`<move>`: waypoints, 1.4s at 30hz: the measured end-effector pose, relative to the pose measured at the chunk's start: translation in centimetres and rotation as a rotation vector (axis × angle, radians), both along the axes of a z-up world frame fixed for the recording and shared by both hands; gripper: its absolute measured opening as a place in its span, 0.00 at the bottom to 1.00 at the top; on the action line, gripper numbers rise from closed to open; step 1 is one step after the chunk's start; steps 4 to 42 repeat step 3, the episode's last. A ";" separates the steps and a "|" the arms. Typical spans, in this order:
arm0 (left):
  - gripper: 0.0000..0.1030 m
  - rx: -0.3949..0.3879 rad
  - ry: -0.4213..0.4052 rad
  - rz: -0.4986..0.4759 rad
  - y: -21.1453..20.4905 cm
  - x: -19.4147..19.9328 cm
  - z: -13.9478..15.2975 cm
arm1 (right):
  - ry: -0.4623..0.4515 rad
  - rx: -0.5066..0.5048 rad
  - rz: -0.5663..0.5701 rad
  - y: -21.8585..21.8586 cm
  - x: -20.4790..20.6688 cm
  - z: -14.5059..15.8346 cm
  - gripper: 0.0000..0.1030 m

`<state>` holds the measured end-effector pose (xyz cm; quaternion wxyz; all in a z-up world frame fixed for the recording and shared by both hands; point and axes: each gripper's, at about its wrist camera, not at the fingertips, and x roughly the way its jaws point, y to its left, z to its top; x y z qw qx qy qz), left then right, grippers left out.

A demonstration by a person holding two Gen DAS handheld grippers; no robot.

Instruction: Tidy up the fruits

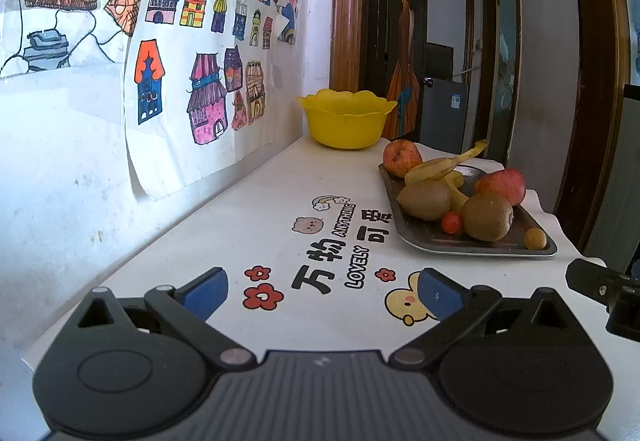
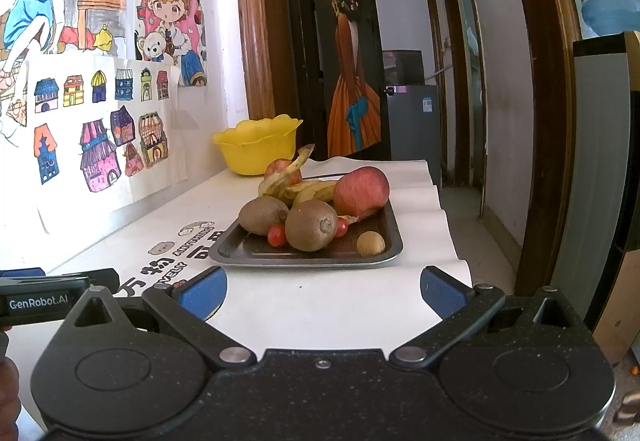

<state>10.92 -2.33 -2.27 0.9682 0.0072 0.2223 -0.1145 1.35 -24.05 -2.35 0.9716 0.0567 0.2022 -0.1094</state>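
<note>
Right wrist view: right gripper (image 2: 322, 291) low centre of frame, blue fingers spread wide, nothing between them, hovering over the white tablecloth (image 2: 320, 305). Straight ahead, just above frame centre, sits the dark tray (image 2: 240, 247) loaded with fruit: two kiwis (image 2: 311, 225) in front, cherry tomatoes (image 2: 277, 235) tucked between them, a small brown round fruit (image 2: 370, 244) at the tray's near right corner, a big apple (image 2: 361, 191) behind, banana peel (image 2: 298, 185) and a second apple (image 2: 280, 167) further back. Yellow bowl (image 2: 256, 145) stands beyond the tray, upper left of it, by the wall; can't see inside.

Left wrist view: left gripper (image 1: 322, 291) also wide open and empty, bottom centre. Tray lies right of centre, long axis running away from camera; bowl at frame centre, dead ahead.

Judgement: right gripper lines up closer to the tray, left gripper with the bowl. Fruit all on the tray now; whether that's sorted or awaiting sorting can't be settled.
</note>
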 end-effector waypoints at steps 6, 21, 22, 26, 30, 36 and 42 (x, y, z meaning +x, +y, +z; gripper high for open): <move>0.99 0.002 0.008 -0.003 -0.1 0.1 -0.1 | 0.006 0.005 0.002 0.1 0.0 -0.2 0.99; 0.99 0.002 0.008 -0.003 -0.1 0.1 -0.1 | 0.006 0.005 0.002 0.1 0.0 -0.2 0.99; 0.99 0.002 0.008 -0.003 -0.1 0.1 -0.1 | 0.006 0.005 0.002 0.1 0.0 -0.2 0.99; 0.99 0.002 0.008 -0.003 -0.1 0.1 -0.1 | 0.006 0.005 0.002 0.1 0.0 -0.2 0.99; 0.99 0.002 0.008 -0.003 -0.1 0.1 -0.1 | 0.006 0.005 0.002 0.1 0.0 -0.2 0.99; 0.99 0.002 0.008 -0.003 -0.1 0.1 -0.1 | 0.006 0.005 0.002 0.1 0.0 -0.2 0.99; 0.99 0.002 0.008 -0.003 -0.1 0.1 -0.1 | 0.006 0.005 0.002 0.1 0.0 -0.2 0.99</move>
